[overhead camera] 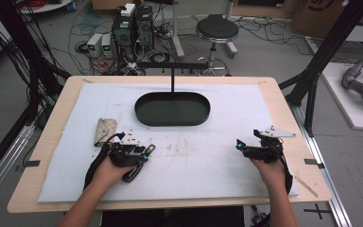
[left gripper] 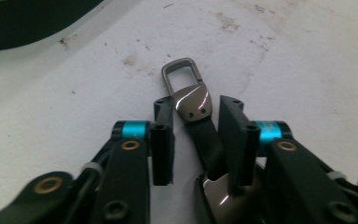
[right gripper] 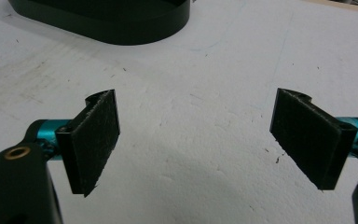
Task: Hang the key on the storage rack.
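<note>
1. A light wooden table carries a white foam mat with some brown stains near its middle.
2. A black oval tray with a thin upright black post stands on the far middle part of the mat; its edge also appears at the top of both gripper views.
3. A small crumpled beige cloth lies on the mat at the left side, just beyond the left hand.
4. The left tongs rest low on the mat at the left, held by the person's left hand.
5. Between their jaws lies a key strap with a black band and shiny metal clasp. Its grey metal loop points away from the tongs and lies on the mat.
6. The left jaws stand close on both sides of the strap with a small gap on each side, so they are narrowly spread and not pinching it.
7. The right tongs are at the right side of the mat, in the right hand. Their jaws are widely spread, with only bare mat between them.
</note>
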`<action>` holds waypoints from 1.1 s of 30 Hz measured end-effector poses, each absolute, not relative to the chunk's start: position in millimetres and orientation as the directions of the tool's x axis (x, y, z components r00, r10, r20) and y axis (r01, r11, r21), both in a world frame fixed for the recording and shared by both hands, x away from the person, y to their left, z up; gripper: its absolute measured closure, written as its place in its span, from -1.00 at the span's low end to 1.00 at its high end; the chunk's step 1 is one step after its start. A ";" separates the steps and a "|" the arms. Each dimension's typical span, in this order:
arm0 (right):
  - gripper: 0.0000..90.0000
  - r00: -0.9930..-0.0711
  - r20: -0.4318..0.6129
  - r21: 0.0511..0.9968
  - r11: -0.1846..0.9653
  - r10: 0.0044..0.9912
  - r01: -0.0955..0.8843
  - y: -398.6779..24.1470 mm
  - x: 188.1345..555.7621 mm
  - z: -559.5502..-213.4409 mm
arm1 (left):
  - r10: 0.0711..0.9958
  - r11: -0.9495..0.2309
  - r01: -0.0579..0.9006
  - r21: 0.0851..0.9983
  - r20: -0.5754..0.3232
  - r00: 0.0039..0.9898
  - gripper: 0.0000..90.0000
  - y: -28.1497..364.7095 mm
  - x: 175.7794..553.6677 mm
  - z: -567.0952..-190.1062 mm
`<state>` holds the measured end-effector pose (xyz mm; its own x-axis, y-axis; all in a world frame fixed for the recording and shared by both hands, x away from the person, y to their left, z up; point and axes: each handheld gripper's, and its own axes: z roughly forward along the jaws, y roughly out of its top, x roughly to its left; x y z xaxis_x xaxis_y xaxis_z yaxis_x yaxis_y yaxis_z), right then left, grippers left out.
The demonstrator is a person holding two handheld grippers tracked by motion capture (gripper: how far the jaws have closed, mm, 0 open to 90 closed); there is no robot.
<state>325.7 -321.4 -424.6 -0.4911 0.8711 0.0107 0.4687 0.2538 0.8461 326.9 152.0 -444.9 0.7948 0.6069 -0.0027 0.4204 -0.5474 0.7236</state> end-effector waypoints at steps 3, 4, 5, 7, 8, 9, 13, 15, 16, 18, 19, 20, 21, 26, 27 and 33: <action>-0.64 -0.491 0.011 0.846 0.254 0.871 0.469 -321.5 325.6 -424.6 | 0.603 -0.553 0.424 0.717 -0.007 0.798 0.63 152.4 326.2 -443.7; -0.64 -0.491 0.014 0.846 0.251 0.871 0.470 -321.5 325.5 -424.6 | 0.602 -0.549 0.427 0.719 -0.014 0.798 0.63 152.9 326.4 -443.6; -0.64 -0.491 0.015 0.847 0.250 0.871 0.469 -321.3 325.6 -424.5 | 0.602 -0.549 0.427 0.719 -0.014 0.798 0.65 152.9 326.4 -443.6; -0.64 -0.491 0.012 0.846 0.253 0.871 0.469 -321.3 325.6 -424.6 | 0.596 -0.546 0.429 0.720 -0.026 0.802 0.79 154.8 326.0 -442.6; -0.64 -0.492 0.012 0.846 0.253 0.870 0.469 -321.3 325.7 -424.7 | 0.591 -0.552 0.425 0.717 -0.023 0.806 0.80 155.1 325.5 -442.2; -0.64 -0.494 0.009 0.847 0.256 0.869 0.466 -321.3 326.0 -424.8 | 0.580 -0.568 0.405 0.717 -0.001 0.815 0.82 154.0 323.9 -441.9; -0.64 -0.495 0.011 0.845 0.257 0.869 0.469 -320.4 325.9 -424.9 | 0.550 -0.600 0.360 0.714 0.041 0.834 0.94 150.9 321.5 -439.2; -0.64 -0.496 0.013 0.845 0.255 0.868 0.469 -320.4 325.6 -424.8 | 0.543 -0.602 0.353 0.716 0.044 0.838 0.95 150.3 321.4 -439.1; -0.64 -0.496 0.012 0.846 0.255 0.868 0.467 -320.7 325.6 -424.6 | 0.534 -0.609 0.344 0.715 0.049 0.844 0.95 150.3 321.4 -438.4; -0.64 -0.495 0.012 0.848 0.254 0.869 0.466 -321.0 325.6 -424.7 | 0.535 -0.597 0.343 0.725 0.042 0.844 0.95 151.8 321.4 -436.5; -0.64 -0.495 0.012 0.848 0.253 0.869 0.466 -321.1 325.6 -424.6 | 0.535 -0.597 0.343 0.725 0.042 0.844 0.95 151.8 321.4 -436.5; -0.64 -0.494 0.011 0.847 0.255 0.869 0.466 -321.1 325.7 -424.7 | 0.539 -0.587 0.342 0.734 0.039 0.842 0.95 152.9 321.9 -435.7; -0.64 -0.495 0.011 0.847 0.255 0.869 0.466 -321.1 325.8 -424.7 | 0.540 -0.585 0.341 0.736 0.039 0.841 0.95 153.2 322.1 -434.9; -0.64 -0.493 0.021 0.849 0.245 0.870 0.468 -321.5 324.8 -424.6 | 0.546 -0.537 0.328 0.777 0.024 0.837 0.95 155.3 322.2 -424.9; -0.64 -0.493 0.021 0.849 0.245 0.870 0.468 -321.5 324.8 -424.6 | 0.546 -0.537 0.328 0.777 0.024 0.837 0.95 155.3 322.2 -424.9; -0.64 -0.496 0.024 0.851 0.243 0.868 0.465 -320.9 324.5 -424.7 | 0.566 -0.473 0.300 0.829 0.025 0.824 0.95 162.6 326.6 -404.1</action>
